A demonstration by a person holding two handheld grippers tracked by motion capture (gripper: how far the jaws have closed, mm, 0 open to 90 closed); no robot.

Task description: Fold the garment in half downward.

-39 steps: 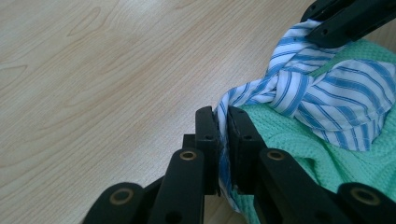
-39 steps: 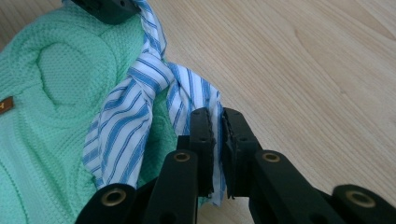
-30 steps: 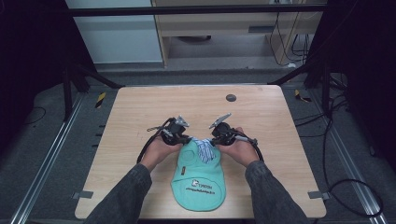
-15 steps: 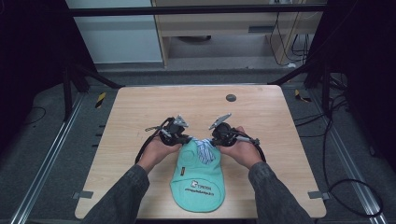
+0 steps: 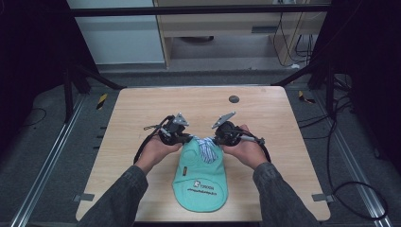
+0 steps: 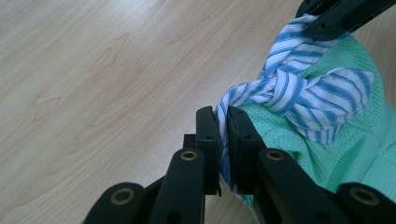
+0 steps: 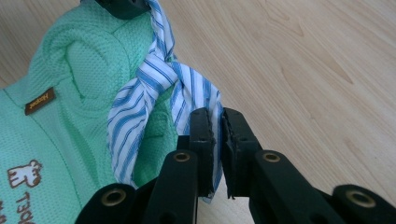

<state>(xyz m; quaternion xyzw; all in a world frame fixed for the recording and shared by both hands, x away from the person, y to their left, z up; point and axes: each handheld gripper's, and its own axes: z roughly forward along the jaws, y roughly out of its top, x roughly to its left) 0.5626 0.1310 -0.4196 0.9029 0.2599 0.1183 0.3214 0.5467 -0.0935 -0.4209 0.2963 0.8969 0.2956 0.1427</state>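
Both tools have come up a little since a second ago, lifting the collar end of the mint-green garment [image 5: 201,172] off the bench [image 5: 142,109], likely readying it to be laid out. The left tool [image 6: 222,122] is clenched on one end of the striped tie [image 6: 299,88]; the right tool [image 7: 219,122] clamps the other. The garment hangs between them, trailing toward the bench's near edge.

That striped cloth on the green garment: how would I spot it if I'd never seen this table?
On the wooden table, find the mint-green garment near the front edge. At its top end sits the striped cloth, knotted, the only blue-and-white thing there.
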